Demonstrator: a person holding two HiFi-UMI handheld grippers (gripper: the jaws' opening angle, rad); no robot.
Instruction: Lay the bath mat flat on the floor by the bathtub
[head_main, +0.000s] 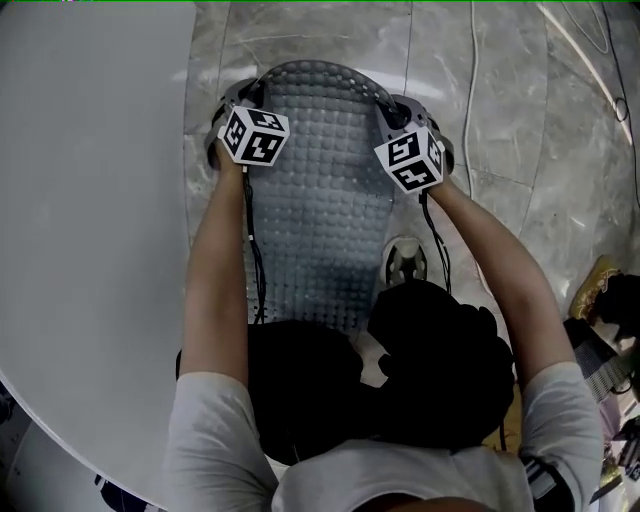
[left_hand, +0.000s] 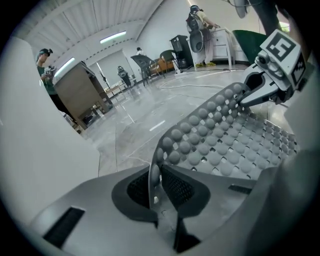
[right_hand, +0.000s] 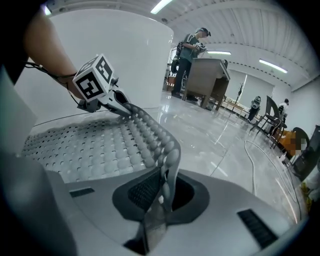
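Beside the bathtub (head_main: 90, 200): you had the bath mat (head_main: 320, 200) stretched along its white wall, far edge raised and curled.
Left claw (left_hand: 155, 185): clenched on that edge's left corner.
Right claw (right_hand: 162, 192): clenched on the right corner.
Floor (head_main: 520, 120): glossy stone, so the mat could slide.
Risk: releasing one corner first might leave the curl folded under, or the mat skewed.

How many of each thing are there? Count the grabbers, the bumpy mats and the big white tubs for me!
Grey bumpy bath mat: 1
Grippers: 2, the left gripper and the right gripper, each with its jaws shut on an edge of the bath mat
White bathtub: 1
Total: 4
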